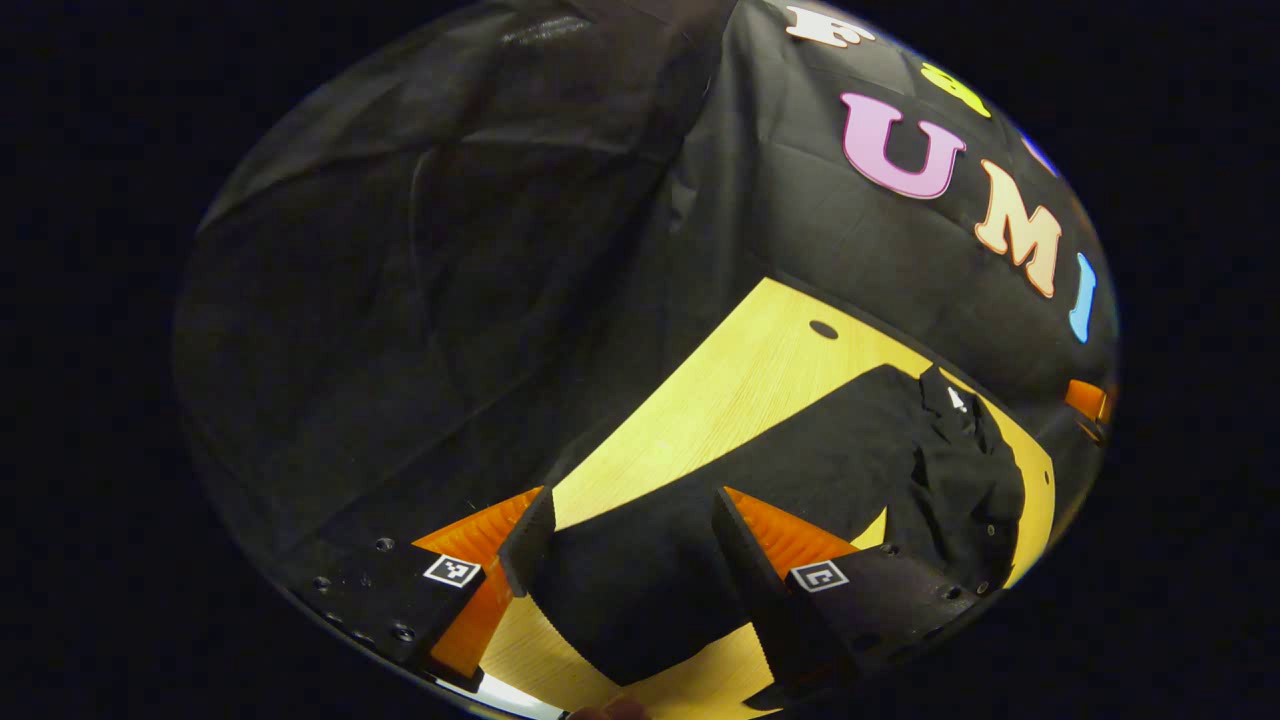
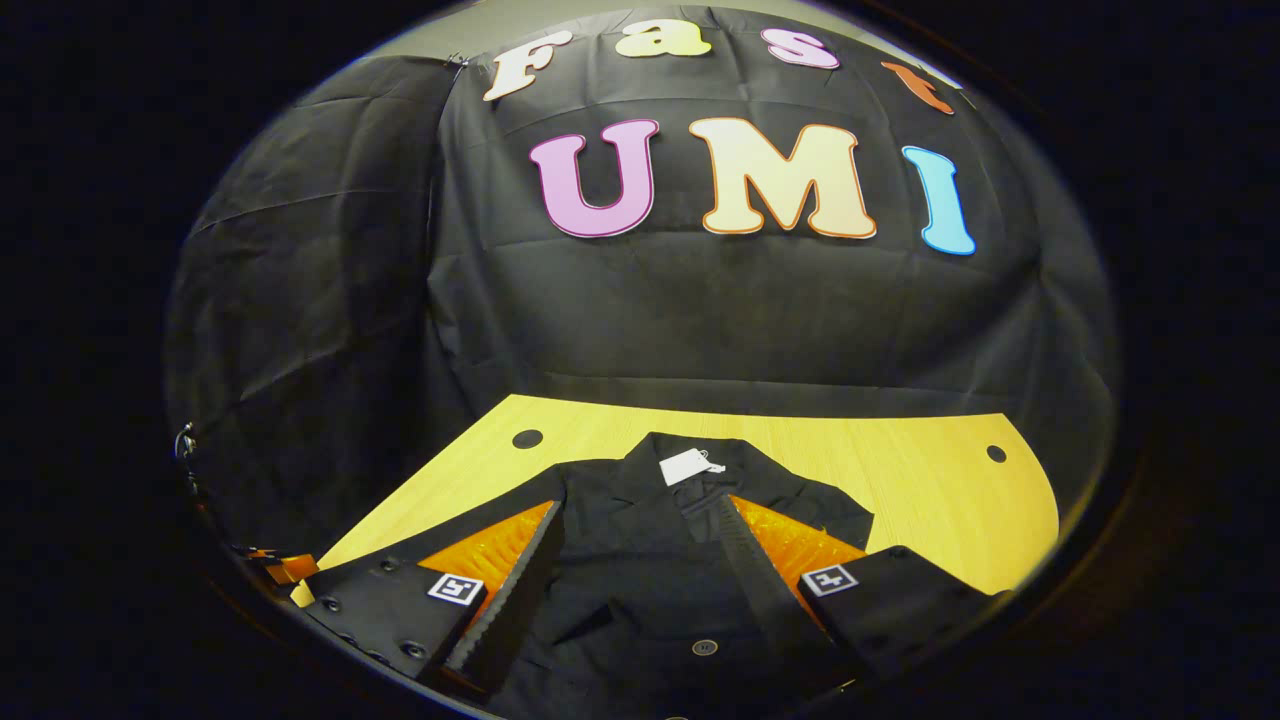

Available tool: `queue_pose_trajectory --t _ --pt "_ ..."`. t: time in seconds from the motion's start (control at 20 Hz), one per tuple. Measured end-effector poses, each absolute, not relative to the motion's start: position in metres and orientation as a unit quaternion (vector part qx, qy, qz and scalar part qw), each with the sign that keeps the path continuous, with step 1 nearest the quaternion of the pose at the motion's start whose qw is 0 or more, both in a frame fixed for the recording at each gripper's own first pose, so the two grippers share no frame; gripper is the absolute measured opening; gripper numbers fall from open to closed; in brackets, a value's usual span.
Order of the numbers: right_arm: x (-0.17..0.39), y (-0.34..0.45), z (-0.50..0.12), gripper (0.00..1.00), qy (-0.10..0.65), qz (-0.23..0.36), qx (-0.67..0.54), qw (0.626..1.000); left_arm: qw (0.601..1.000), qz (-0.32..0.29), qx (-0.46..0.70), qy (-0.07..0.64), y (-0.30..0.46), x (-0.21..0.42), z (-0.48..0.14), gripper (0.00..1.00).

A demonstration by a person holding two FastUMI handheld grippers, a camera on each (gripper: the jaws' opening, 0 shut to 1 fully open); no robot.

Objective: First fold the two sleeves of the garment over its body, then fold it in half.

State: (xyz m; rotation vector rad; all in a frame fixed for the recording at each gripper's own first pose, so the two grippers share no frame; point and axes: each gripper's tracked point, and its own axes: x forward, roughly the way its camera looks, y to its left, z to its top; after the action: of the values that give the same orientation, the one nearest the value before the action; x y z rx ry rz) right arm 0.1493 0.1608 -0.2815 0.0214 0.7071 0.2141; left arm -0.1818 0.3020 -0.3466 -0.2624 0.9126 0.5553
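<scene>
One black shirt [image 2: 640, 560] lies spread on the wooden table [image 2: 930, 480], its collar toward the far wall and a single white tag [image 2: 685, 466] at the neck; in the left gripper view one sleeve [image 1: 640, 590] stretches out toward the table's near edge. The cloth looks soft, light and limp, with creases near the collar, so it will likely sag and drag rather than hold a shape, and a pinch at an edge should carry a whole layer with it. The best hold for the first fold seems to be the cuff end of the sleeve, taken at its hem so the sleeve swings over the body without bunching. The left gripper [image 1: 625, 530] hangs over that sleeve with its jaws spread wide apart and nothing between them. The right gripper [image 2: 640, 560] hovers above the shirt's front, likewise spread and holding nothing. Two dark holes mark the far part of the table, one [image 2: 527, 438] on each side. At least one button [image 2: 705, 647] shows on the front placket; I cannot count the rest against the dark cloth.
</scene>
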Motion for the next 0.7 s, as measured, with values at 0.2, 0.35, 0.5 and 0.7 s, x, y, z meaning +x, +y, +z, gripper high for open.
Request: queue_pose_trajectory --t 0.2,0.35,0.5,0.7 --pt "0.144 0.154 -0.278 0.99 0.348 0.097 0.014 0.932 0.839 0.260 -0.107 0.466 0.302 -0.203 -0.369 0.96" --pt "0.140 0.151 -0.276 0.99 0.348 0.094 0.010 0.933 0.838 0.255 -0.086 0.476 0.299 -0.210 -0.378 0.96" --pt "0.136 0.148 -0.274 0.99 0.349 0.092 0.007 0.932 0.840 0.250 -0.054 0.479 0.299 -0.212 -0.384 0.95" --pt "0.130 0.141 -0.270 0.99 0.345 0.098 0.000 0.933 0.855 0.226 -0.062 0.464 0.285 -0.204 -0.383 0.60"
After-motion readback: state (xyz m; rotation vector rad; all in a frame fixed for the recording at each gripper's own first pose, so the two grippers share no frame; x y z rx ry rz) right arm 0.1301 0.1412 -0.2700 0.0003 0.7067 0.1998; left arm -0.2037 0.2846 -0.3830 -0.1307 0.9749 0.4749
